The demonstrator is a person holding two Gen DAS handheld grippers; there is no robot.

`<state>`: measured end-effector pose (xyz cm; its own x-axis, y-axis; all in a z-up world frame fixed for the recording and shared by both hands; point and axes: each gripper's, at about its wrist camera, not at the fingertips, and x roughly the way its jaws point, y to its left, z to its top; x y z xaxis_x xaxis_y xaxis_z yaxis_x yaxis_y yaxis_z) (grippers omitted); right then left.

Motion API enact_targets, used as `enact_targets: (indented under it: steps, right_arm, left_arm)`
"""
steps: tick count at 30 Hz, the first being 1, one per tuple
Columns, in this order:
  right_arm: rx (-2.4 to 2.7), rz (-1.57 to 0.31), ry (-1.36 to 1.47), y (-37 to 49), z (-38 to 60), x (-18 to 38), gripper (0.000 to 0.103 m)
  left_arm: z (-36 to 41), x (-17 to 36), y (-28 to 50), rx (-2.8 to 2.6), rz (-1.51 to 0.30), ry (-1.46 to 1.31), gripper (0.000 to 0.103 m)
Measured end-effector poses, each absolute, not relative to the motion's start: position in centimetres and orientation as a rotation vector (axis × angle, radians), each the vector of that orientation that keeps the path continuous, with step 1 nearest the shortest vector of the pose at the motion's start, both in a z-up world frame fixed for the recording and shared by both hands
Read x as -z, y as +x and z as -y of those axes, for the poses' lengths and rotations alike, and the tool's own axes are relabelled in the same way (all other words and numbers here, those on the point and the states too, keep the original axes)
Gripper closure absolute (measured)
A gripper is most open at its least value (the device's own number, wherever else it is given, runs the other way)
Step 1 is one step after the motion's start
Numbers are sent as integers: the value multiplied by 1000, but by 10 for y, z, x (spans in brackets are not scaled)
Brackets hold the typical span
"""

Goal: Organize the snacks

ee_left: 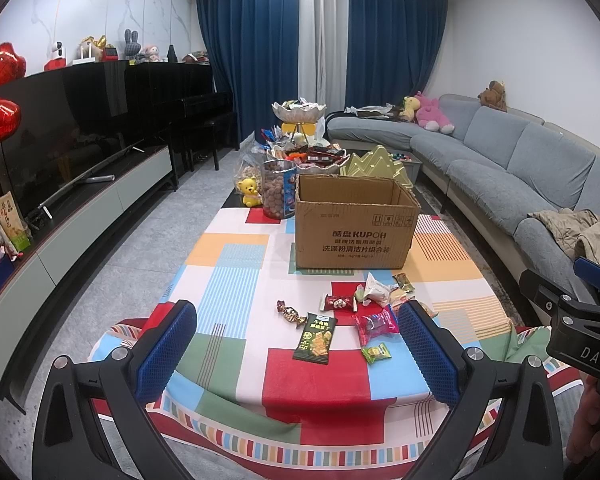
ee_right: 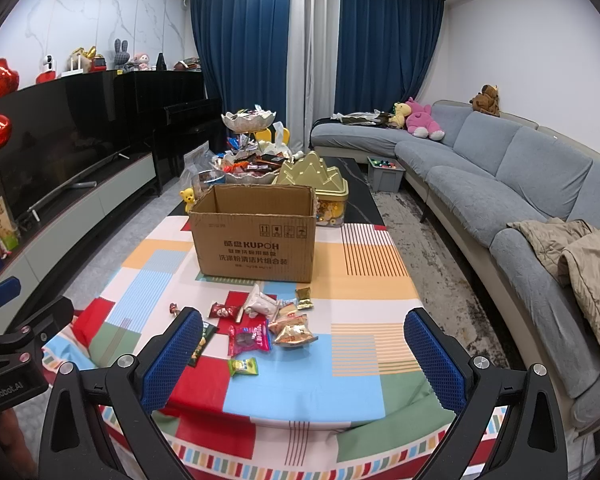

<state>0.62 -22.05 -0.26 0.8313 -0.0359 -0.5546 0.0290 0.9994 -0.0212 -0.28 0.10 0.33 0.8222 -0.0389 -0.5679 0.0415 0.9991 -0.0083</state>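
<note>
Several small snack packets lie loose on the patchwork tablecloth: a dark green cracker pack, a pink-red packet, a small green candy and a brown wrapped sweet. Behind them stands an open cardboard box. My left gripper is open above the near table edge with nothing between its fingers. In the right wrist view the same pile shows: the pink-red packet, an orange packet, the box. My right gripper is open and empty, just right of the pile.
Beyond the box are a tiered dish of sweets, a jar of brown balls, a yellow bear and a gold tin. A grey sofa runs along the right, a TV cabinet along the left.
</note>
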Motion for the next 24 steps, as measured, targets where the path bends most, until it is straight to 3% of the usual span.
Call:
enact_targets:
  steps: [24]
  right_arm:
    - [34, -584, -12, 4, 220, 0, 1]
  left_arm:
    - [0, -4, -3, 42, -601, 6, 1]
